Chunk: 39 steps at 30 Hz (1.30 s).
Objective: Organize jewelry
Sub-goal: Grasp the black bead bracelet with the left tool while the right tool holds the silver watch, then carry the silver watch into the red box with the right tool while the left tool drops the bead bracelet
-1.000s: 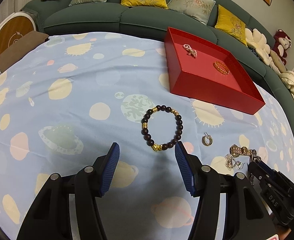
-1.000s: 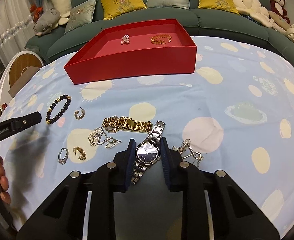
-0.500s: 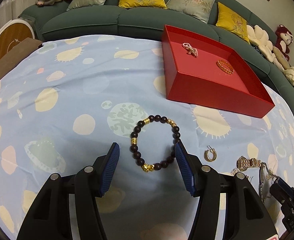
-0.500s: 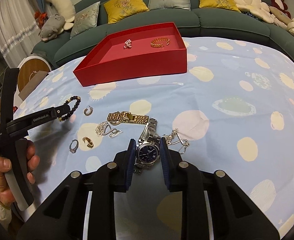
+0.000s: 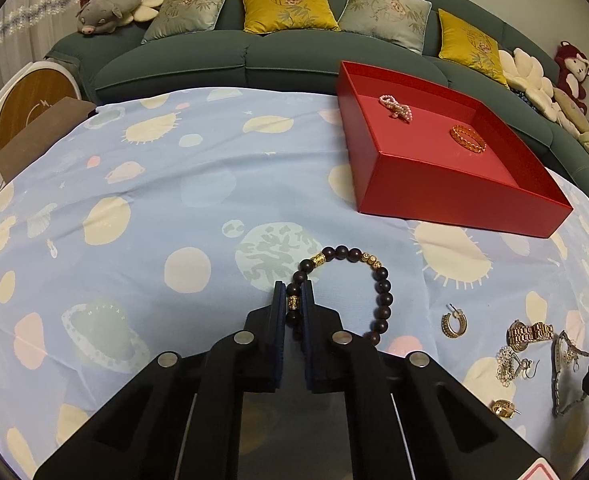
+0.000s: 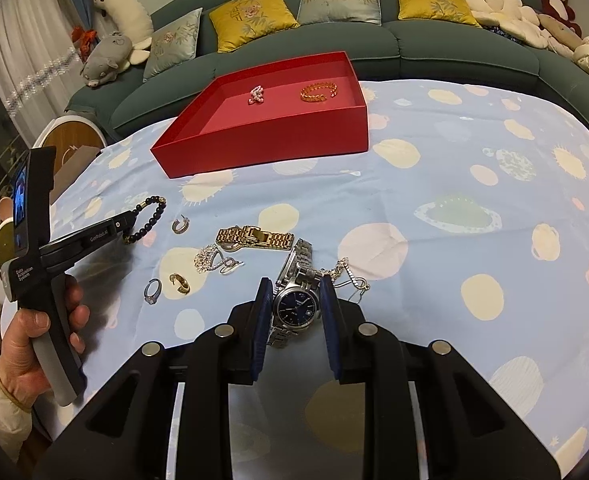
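Two grippers each grasp a piece. The left gripper [image 5: 293,300] is clenched on the near-left arc of the dark wooden bead bracelet with gold spacers [image 5: 344,292], whose loop lies on the blue planet-print cloth [image 5: 142,200] and curves away right. Ahead and to the right sits the shallow red cardboard tray [image 5: 454,196], holding a pink pearl piece [image 5: 395,106] and a gold chain bracelet [image 5: 468,139]. The right gripper [image 6: 296,304] clamps the steel watch with a blue dial [image 6: 296,306] across its round case, its linked band running away from the jaws.
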Available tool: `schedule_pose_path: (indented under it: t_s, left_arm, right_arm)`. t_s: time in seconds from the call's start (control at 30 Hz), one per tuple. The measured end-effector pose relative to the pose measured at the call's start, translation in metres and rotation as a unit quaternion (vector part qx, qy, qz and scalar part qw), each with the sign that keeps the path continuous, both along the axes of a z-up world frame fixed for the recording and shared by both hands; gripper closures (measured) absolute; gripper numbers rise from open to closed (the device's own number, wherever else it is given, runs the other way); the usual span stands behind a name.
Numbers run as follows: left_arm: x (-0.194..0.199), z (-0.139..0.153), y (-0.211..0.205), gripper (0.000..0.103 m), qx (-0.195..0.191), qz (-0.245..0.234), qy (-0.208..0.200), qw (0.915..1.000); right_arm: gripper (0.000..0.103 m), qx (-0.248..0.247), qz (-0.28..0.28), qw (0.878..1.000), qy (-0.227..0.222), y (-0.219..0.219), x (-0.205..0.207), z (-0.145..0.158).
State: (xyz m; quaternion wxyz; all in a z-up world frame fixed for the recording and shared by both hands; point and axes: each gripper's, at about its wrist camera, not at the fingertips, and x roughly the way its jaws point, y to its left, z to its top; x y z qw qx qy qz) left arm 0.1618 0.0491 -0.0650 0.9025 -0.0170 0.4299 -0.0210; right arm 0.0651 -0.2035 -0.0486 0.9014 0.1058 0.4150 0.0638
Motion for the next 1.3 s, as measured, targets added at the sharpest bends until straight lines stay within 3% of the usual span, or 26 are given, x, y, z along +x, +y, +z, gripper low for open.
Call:
schedule_pose_path:
  t_s: [0.13, 0.23, 0.7, 0.73, 0.77, 0.8, 0.97, 1.03, 1.2, 1.27, 1.3]
  left_arm:
    - [-0.002, 0.001, -0.005, 0.098, 0.010, -0.009, -0.001, 0.9999]
    - [-0.006, 0.008, -0.004, 0.099, -0.011, -0.016, -0.001, 0.9998]
    - [-0.036, 0.099, -0.019, 0.099, -0.085, -0.073, -0.076, 0.9908]
    - [-0.038, 0.105, -0.020, 0.099, -0.089, -0.075, -0.080, 0.9900]
    - [-0.038, 0.113, -0.020, 0.099, -0.095, -0.079, -0.085, 0.9887]
    - [-0.038, 0.120, -0.021, 0.099, -0.099, -0.082, -0.088, 0.9878]
    - [-0.029, 0.150, -0.021, 0.099, -0.111, -0.088, -0.103, 0.9846]
    - [-0.029, 0.156, -0.018, 0.099, -0.110, -0.082, -0.113, 0.9840]
    - [-0.034, 0.138, -0.012, 0.099, -0.089, -0.085, -0.105, 0.9868]
    - [-0.035, 0.127, -0.007, 0.098, -0.089, -0.083, -0.089, 0.9886]
    - [-0.035, 0.122, -0.005, 0.098, -0.092, -0.081, -0.081, 0.9892]
  right_arm:
    - [0.080, 0.004, 0.001, 1.000, -0.001, 0.001, 0.001, 0.002]
    - [0.080, 0.006, 0.001, 1.000, -0.006, 0.001, 0.001, 0.006]
    - [0.080, 0.022, -0.001, 0.998, -0.057, 0.001, 0.008, 0.047]
    - [0.081, 0.023, -0.002, 0.998, -0.062, 0.001, 0.009, 0.052]
    - [0.099, 0.025, -0.001, 0.997, -0.069, 0.001, 0.010, 0.057]
    - [0.103, 0.027, 0.001, 0.997, -0.072, 0.001, 0.013, 0.062]
    - [0.103, 0.023, -0.006, 0.995, -0.099, -0.005, 0.028, 0.092]
    - [0.103, 0.038, 0.000, 0.995, -0.089, -0.009, 0.033, 0.093]
    - [0.096, 0.019, 0.009, 0.999, -0.037, -0.002, 0.026, 0.060]
    - [0.075, 0.012, 0.010, 1.000, -0.010, 0.001, 0.020, 0.038]
    - [0.075, 0.006, 0.009, 1.000, 0.004, 0.002, 0.018, 0.027]
